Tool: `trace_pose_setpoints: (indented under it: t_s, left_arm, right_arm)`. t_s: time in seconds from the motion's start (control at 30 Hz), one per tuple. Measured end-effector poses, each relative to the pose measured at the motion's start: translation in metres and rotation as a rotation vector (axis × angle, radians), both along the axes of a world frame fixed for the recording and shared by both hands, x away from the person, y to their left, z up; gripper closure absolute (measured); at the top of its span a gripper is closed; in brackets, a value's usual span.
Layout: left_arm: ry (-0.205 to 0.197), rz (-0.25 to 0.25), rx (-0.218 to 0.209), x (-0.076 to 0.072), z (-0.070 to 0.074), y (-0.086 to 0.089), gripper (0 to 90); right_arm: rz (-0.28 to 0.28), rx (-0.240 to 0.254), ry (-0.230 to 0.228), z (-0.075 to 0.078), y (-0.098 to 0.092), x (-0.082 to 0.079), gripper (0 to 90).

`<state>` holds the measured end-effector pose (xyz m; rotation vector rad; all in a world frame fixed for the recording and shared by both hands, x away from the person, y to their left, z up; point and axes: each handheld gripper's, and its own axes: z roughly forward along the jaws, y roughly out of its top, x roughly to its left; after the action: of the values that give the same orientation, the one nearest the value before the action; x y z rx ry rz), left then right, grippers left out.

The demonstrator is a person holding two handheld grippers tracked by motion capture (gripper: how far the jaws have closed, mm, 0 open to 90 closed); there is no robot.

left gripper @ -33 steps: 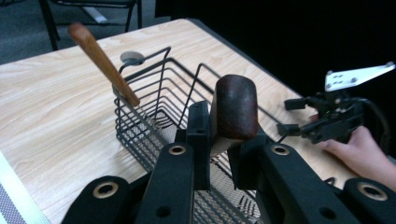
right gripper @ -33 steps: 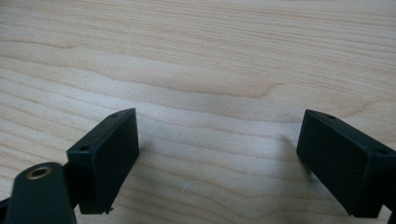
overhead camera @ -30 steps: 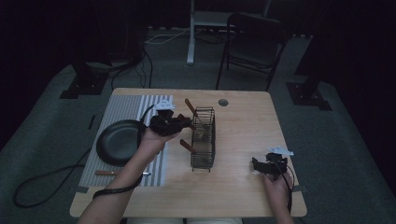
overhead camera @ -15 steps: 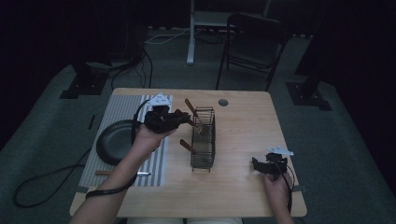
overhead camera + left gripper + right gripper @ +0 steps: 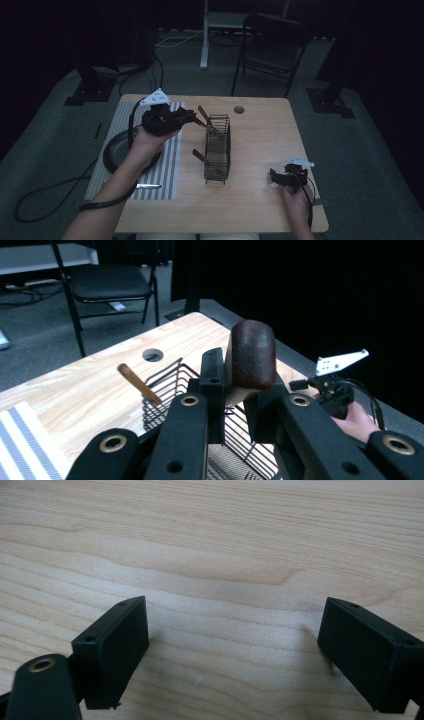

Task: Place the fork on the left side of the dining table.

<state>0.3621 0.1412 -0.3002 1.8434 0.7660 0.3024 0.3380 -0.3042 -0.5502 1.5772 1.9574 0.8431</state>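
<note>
Brown handle [image 5: 250, 360] clamped between left gripper [image 5: 235, 390] jaws, above wire rack [image 5: 218, 148]

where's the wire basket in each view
High view: wire basket at table centre, right of the left hand-held gripper.
Left gripper view: basket low centre, behind the jaws.
Right gripper view: bare wooden table, no basket.
Shared landmark: the table's round hole.

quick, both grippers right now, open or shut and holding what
Left gripper: shut on a brown wooden handle, held above the wire basket.
Right gripper: open, holding nothing, low over the table.
</note>
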Motion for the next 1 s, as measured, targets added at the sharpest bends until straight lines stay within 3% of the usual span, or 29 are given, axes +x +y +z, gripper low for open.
trace_pose_setpoints:
  t_s: [0.37, 0.4, 0.77, 1.0]
  left_arm:
    - [-0.005, 0.081, -0.02, 0.009, 0.004, 0.024, 80.3]
    - [0.005, 0.111, -0.026, 0.013, 0.001, 0.034, 80.3]
    - [0.001, 0.185, -0.011, 0.018, -0.008, 0.054, 80.3]
    - [0.025, 0.248, -0.011, 0.026, -0.018, 0.074, 80.3]
  right_arm:
    - [0.0, 0.001, 0.0, 0.0, 0.0, 0.0, 12.6]
    - [0.0, 0.001, 0.0, 0.0, 0.0, 0.0, 12.6]
    - [0.0, 0.001, 0.0, 0.0, 0.0, 0.0, 12.5]
    - [-0.001, 0.001, -0.001, 0.0, 0.0, 0.0, 12.6]
